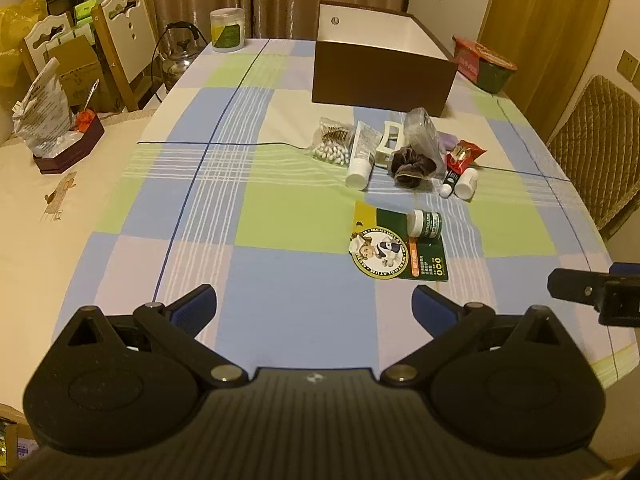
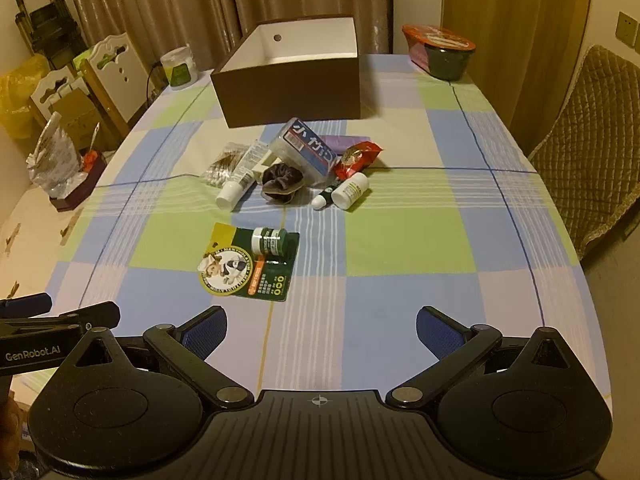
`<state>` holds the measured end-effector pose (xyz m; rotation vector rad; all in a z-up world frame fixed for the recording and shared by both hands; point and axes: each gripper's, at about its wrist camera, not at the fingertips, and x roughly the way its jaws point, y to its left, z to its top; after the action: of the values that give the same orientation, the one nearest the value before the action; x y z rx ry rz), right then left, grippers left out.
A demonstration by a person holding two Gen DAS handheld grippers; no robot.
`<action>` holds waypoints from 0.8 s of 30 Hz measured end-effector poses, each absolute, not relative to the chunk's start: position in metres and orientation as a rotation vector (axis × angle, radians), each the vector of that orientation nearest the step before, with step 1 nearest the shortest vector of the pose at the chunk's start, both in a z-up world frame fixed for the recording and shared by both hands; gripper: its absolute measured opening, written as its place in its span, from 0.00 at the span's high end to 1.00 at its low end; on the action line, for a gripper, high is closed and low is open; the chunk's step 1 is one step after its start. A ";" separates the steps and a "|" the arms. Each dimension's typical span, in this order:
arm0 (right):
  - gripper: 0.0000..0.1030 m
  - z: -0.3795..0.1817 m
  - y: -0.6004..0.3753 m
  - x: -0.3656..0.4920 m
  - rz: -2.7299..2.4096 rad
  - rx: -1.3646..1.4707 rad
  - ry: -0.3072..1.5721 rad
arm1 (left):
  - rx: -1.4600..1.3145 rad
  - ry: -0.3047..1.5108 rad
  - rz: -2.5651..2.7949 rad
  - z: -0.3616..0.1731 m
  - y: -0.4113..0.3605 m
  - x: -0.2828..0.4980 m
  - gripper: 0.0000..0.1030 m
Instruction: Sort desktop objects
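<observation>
Both grippers, left (image 1: 314, 302) & right (image 2: 322, 324), jaws wide apart w/ nothing held; brown box (image 2: 292, 92) at 12 o'clock shows bare white inside as far as visible, while cotton swabs (image 2: 224, 168), scrunchie (image 2: 280, 184), Mentholatum card (image 2: 250, 262) etc. lie on bench (image 2: 400, 240) — sorting left.

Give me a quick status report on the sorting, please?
Left gripper and right gripper open, empty, above the near tablecloth. Pile of small items unsorted before the brown box. Menthol balm card nearest; path unobstructed.
</observation>
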<state>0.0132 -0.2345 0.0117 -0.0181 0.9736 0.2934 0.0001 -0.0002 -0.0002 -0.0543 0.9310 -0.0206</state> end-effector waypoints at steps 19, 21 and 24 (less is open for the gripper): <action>0.00 0.003 -0.238 0.024 0.317 -0.008 0.993 | -0.092 0.977 -0.022 -0.008 -0.006 0.005 0.01; 0.00 0.002 -0.238 0.025 0.315 -0.010 0.994 | -0.095 0.978 -0.022 -0.007 -0.005 0.006 0.01; 0.00 0.001 -0.238 0.027 0.307 -0.011 1.001 | -0.101 0.978 -0.025 -0.007 -0.004 0.008 0.01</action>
<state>0.0266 -0.2381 0.0013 -0.0109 1.0007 0.3072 0.0083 -0.0040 -0.0073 -0.1015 0.9780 -0.0252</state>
